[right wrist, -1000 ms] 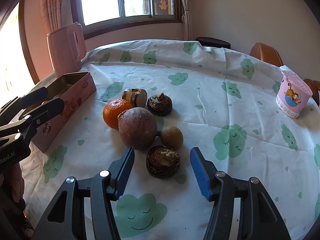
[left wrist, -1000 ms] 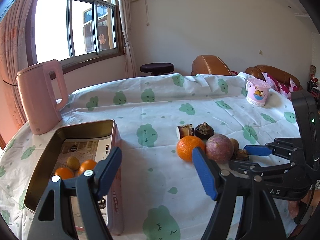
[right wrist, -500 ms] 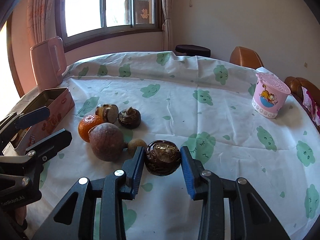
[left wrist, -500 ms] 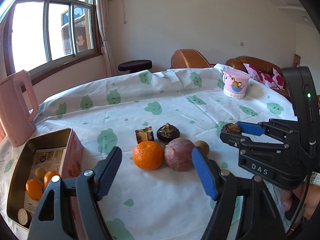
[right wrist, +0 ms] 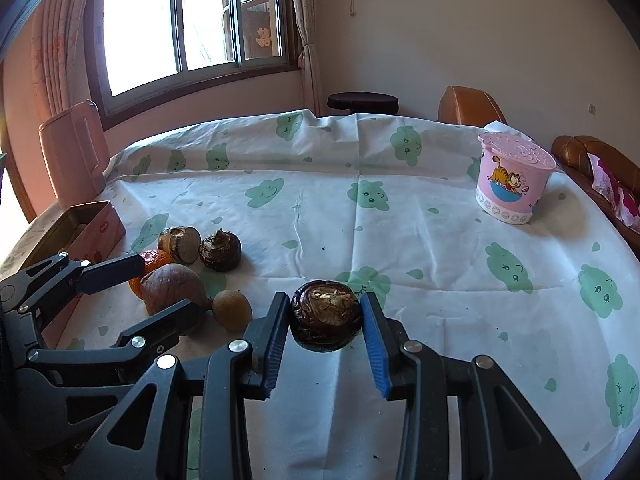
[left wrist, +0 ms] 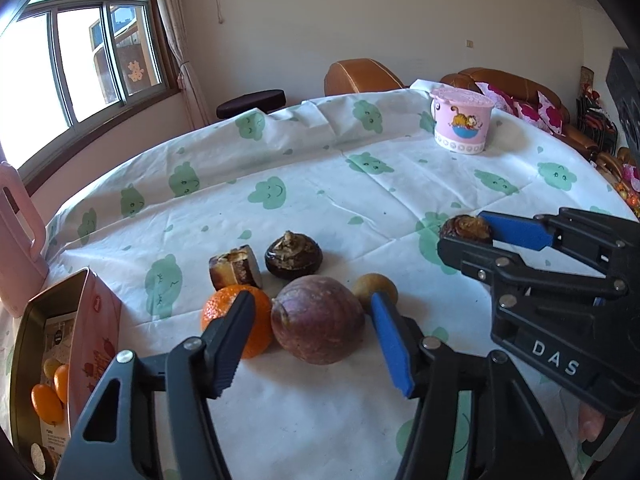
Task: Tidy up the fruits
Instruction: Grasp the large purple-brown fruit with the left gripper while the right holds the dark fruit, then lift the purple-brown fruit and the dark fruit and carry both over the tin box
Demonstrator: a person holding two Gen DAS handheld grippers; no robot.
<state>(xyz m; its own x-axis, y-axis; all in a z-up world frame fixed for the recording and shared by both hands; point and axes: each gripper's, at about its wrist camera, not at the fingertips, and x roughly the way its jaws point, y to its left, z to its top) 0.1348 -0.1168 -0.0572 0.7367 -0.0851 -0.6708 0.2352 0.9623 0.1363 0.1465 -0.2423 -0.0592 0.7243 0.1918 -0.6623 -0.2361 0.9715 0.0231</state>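
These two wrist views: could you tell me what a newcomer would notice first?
The right gripper is clamped on a dark wrinkled fruit near the front of the table. To its left, the left gripper is closing around a big purple-brown fruit beside an orange. A pink cartoon tub stands far right.

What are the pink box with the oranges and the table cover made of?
The pink box looks like thin metal: its inside walls are dark, smooth and a bit shiny, with printed paint outside. The table cover seems thin plastic or coated sheet, since it holds sharp fold creases and small wrinkles, though it could be cloth.
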